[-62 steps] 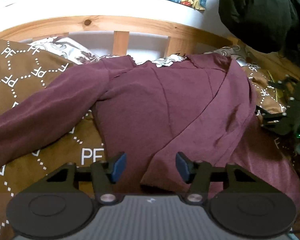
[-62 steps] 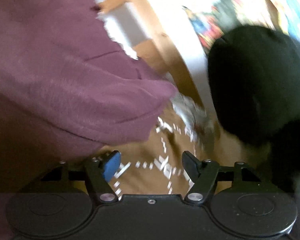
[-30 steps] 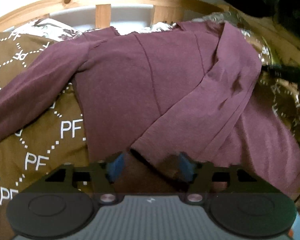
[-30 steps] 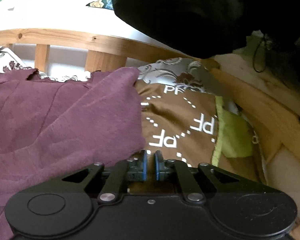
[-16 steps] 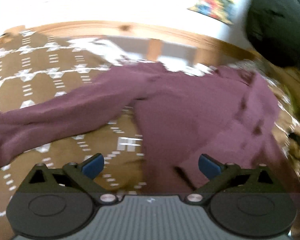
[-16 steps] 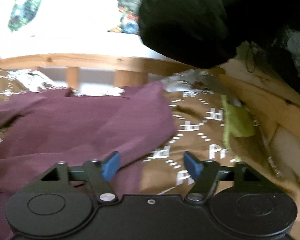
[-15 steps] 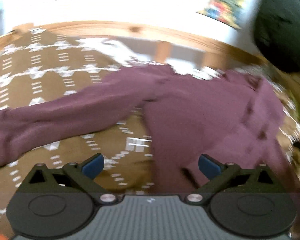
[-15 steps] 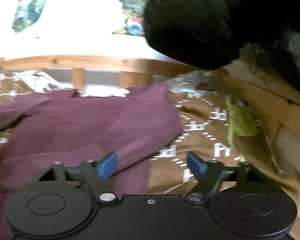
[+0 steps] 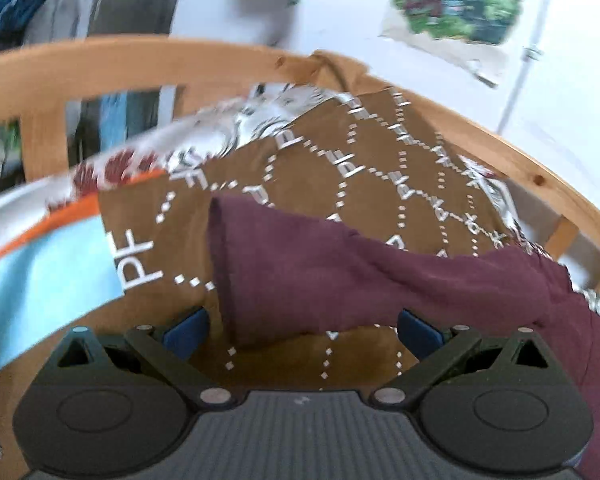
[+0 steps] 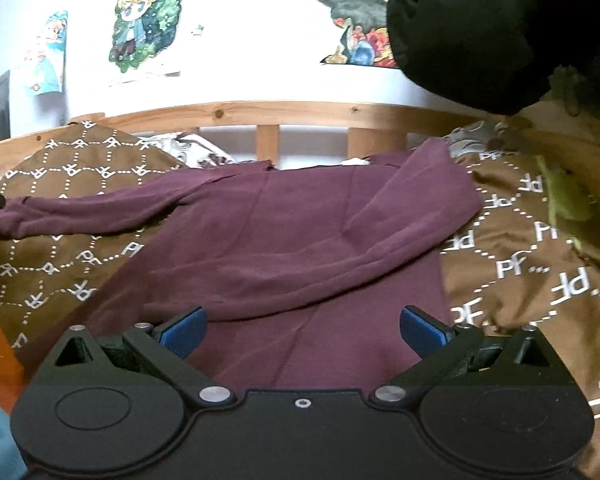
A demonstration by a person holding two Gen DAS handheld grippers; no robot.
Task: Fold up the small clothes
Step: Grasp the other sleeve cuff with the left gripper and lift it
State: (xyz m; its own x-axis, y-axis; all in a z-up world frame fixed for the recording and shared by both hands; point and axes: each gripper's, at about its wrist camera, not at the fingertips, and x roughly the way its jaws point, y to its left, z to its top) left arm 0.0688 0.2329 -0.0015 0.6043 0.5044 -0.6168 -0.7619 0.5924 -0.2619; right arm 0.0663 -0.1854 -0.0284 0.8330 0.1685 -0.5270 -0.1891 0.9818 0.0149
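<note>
A maroon long-sleeved shirt (image 10: 300, 224) lies flat on the brown patterned blanket (image 10: 520, 264), its right sleeve folded across the body. My right gripper (image 10: 302, 332) hovers over the shirt's lower part. Its jaws are opening and nothing is pinched between them. In the left wrist view the other sleeve (image 9: 300, 272) stretches out to the left, with its cuff end just ahead of my left gripper (image 9: 302, 332). That gripper is wide open, one blue pad on each side of the sleeve end, and neither pad touches the cloth.
A wooden bed rail (image 10: 300, 114) runs behind the shirt, with posters on the wall above. A black garment (image 10: 480, 20) hangs at the upper right and a yellow-green cloth (image 10: 568, 196) lies at the right. Light blue cloth (image 9: 40, 288) with an orange edge lies left of the blanket.
My left gripper let go of the folded sleeve's cuff, opened wide and swung left to the outstretched sleeve's end. My right gripper went from nearly shut at the shirt's right edge to open, over the body.
</note>
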